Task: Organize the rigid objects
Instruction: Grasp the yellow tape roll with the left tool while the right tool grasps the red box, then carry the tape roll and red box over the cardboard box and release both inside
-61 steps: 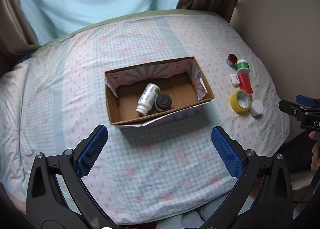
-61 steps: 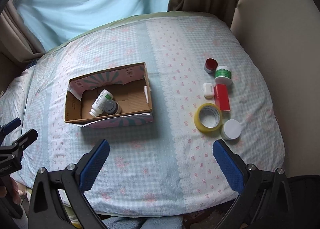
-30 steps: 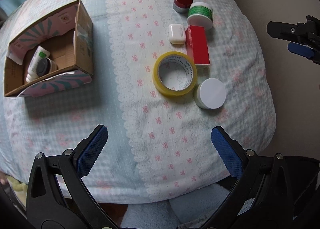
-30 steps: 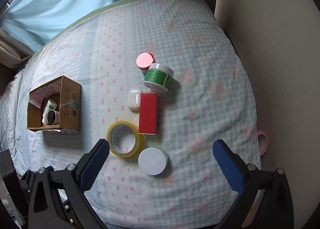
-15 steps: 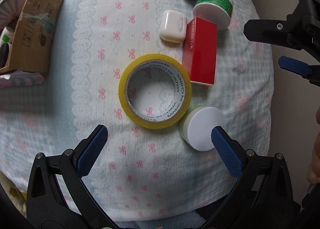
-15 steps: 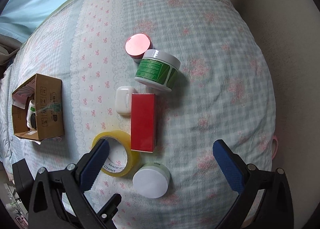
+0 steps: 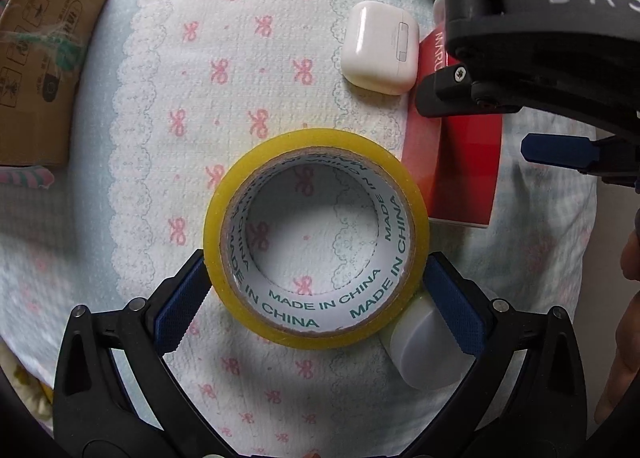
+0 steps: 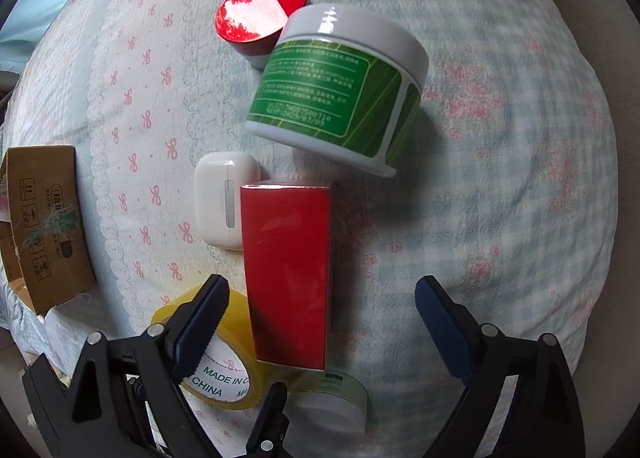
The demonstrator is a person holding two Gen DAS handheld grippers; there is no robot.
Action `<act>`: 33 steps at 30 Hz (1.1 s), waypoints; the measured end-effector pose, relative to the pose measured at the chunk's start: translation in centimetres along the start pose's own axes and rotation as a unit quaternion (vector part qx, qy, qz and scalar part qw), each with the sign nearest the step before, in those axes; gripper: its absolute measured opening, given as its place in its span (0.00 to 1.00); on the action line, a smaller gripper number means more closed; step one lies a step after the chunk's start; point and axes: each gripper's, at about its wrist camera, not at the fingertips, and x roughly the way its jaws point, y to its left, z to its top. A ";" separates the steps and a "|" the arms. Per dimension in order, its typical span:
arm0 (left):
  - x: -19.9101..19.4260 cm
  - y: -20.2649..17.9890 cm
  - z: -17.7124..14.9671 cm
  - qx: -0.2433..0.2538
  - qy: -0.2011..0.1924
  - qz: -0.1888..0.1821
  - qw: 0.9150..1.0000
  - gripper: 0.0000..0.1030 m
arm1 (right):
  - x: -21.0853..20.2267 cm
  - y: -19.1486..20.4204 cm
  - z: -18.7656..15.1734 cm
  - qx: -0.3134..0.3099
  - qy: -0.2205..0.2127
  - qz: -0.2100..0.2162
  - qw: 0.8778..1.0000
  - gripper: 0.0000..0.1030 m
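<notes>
Left gripper (image 7: 316, 278) straddling tape roll (image 7: 316, 238), blue pads at both flanks, seemingly touching; clamped or not: cannot tell. White-lidded jar (image 7: 424, 346) jammed against the roll at 5 o'clock, under the right-side pad.

Right gripper (image 8: 320, 322) jaws apart around lower end of red box (image 8: 286, 278), clear gaps both sides, nothing gripped; jaws have just been closing with the box between them.

Outward from the box: earbud case (image 8: 218, 197) touching at 10 o'clock, green-label jar (image 8: 340, 89) at 1 o'clock, red-lidded jar (image 8: 260, 21) beyond at 12. Cardboard box (image 8: 44, 225) well off at 9 o'clock.

Progress: early. All six loose items on the bedspread (image 8: 500, 177); box contents not visible now. Likely next: clamp tape and red box, carry over.

Versus half a second ago: both grippers lower and closer; tape roll then ahead of the left pads, now between them; right gripper then well above the cluster, now centred on the red box.
</notes>
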 end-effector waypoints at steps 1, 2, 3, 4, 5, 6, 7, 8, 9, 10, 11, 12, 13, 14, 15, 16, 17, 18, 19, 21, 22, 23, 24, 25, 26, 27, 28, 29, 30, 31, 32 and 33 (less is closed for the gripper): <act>0.3 -0.1 0.2 -0.002 0.000 0.000 1.000 1.00 | 0.3 0.1 0.1 0.001 0.004 0.001 1.000 0.80; 0.5 -0.1 0.3 -0.002 0.000 0.002 1.000 1.00 | 0.7 0.2 0.2 0.001 0.008 0.000 1.000 0.79; 0.6 -0.1 0.3 -0.002 -0.001 0.005 1.000 1.00 | 1.0 0.2 0.3 0.001 0.011 -0.002 1.000 0.75; 0.7 -0.1 0.3 -0.002 -0.001 0.003 1.000 1.00 | 1.3 0.3 0.3 0.002 0.014 -0.005 1.000 0.66; 1.2 -0.3 0.1 -0.004 -0.001 0.000 1.000 1.00 | 1.7 0.5 0.4 0.004 0.019 -0.005 1.000 0.62; 1.3 -0.2 0.1 -0.007 0.000 -0.005 1.000 1.00 | 2.0 0.6 0.5 0.007 0.024 -0.006 1.000 0.56; 1.6 0.0 0.2 -0.011 0.001 -0.011 1.000 0.99 | 2.2 0.7 0.4 0.012 0.026 -0.003 1.000 0.52; 1.7 0.2 0.2 -0.015 0.003 -0.021 1.000 0.98 | 2.4 0.7 0.4 0.015 0.027 0.000 1.000 0.49; 1.8 0.3 0.2 -0.018 0.004 -0.026 0.999 0.97 | 2.4 0.8 0.4 0.017 0.027 0.004 0.999 0.43; 1.8 0.3 0.2 -0.018 0.005 -0.028 0.999 0.96 | 2.5 0.9 0.4 0.019 0.027 0.009 0.999 0.40; 1.8 0.2 0.2 -0.016 0.005 -0.027 0.999 0.96 | 2.6 1.0 0.4 0.020 0.027 0.007 0.999 0.40; 1.9 0.1 0.2 -0.013 0.006 -0.026 1.000 0.96 | 2.8 1.1 0.5 0.021 0.028 0.006 0.999 0.40; 1.9 0.0 0.1 -0.011 0.006 -0.025 1.000 0.96 | 2.9 1.3 0.6 0.022 0.029 0.007 0.999 0.40; 1.8 0.4 0.3 -0.010 0.007 -0.025 1.000 0.96 | 2.9 1.3 0.6 0.022 0.030 0.008 0.999 0.40; 1.7 0.7 0.4 -0.010 0.008 -0.026 1.000 0.96 | 3.0 1.3 0.7 0.023 0.030 0.008 0.999 0.40; 1.7 0.6 0.4 -0.010 0.008 -0.026 1.000 0.96 | 3.0 1.3 0.7 0.023 0.030 0.008 0.999 0.39; 1.7 0.6 0.5 -0.009 0.008 -0.026 1.000 0.96 | 3.0 1.2 0.8 0.022 0.030 0.007 0.999 0.39; 1.6 0.6 0.4 -0.008 0.009 -0.026 1.000 0.96 | 2.9 1.0 0.8 0.022 0.029 0.007 0.999 0.39; 1.5 0.8 0.5 -0.007 0.010 -0.026 1.000 0.95 | 2.8 0.9 1.0 0.022 0.028 0.007 0.999 0.39; 1.2 0.7 1.0 -0.002 0.009 -0.023 1.000 0.95 | 2.5 0.9 1.1 0.025 0.025 0.009 0.999 0.39; 1.0 0.7 1.1 -0.001 0.007 -0.021 1.000 0.95 | 2.2 1.0 1.0 0.027 0.023 0.011 0.999 0.39; 1.0 0.8 1.4 0.000 0.005 -0.019 1.000 0.95 | 2.1 0.9 0.9 0.028 0.022 0.012 0.999 0.39; 0.7 0.9 1.4 0.001 0.003 -0.018 1.000 0.95 | 1.6 0.9 0.8 0.029 0.020 0.014 0.999 0.38; 0.5 1.0 1.5 0.001 0.001 -0.016 1.000 0.95 | 1.3 1.1 0.7 0.029 0.017 0.016 0.999 0.38; 0.1 1.1 1.5 0.001 -0.002 -0.014 1.000 0.95 | 0.8 1.0 0.5 0.029 0.013 0.017 0.999 0.38; -0.3 1.2 1.6 0.001 -0.006 -0.013 1.000 0.95 | 0.4 1.0 0.3 0.028 0.008 0.018 0.999 0.37; -0.7 1.3 1.6 0.002 -0.011 -0.011 1.000 0.95 | -0.2 1.0 0.2 0.028 0.002 0.021 0.999 0.37; -1.2 1.3 1.6 0.004 -0.016 -0.009 1.000 0.95 | -0.7 1.0 0.0 0.029 -0.004 0.023 0.999 0.37; -1.7 1.3 1.5 0.007 -0.020 -0.008 1.000 0.95 | -1.3 1.0 -0.2 0.030 -0.010 0.025 0.999 0.37; -2.2 1.3 1.5 0.009 -0.026 -0.007 1.000 0.95 | -1.9 1.0 -0.4 0.031 -0.017 0.028 0.999 0.37; -2.8 1.2 1.4 0.012 -0.032 -0.006 0.999 0.95 | -2.5 1.0 -0.6 0.032 -0.024 0.031 0.999 0.37; -3.4 1.2 1.2 0.015 -0.038 -0.005 0.999 0.95 | -3.2 1.0 -0.9 0.034 -0.031 0.034 0.998 0.37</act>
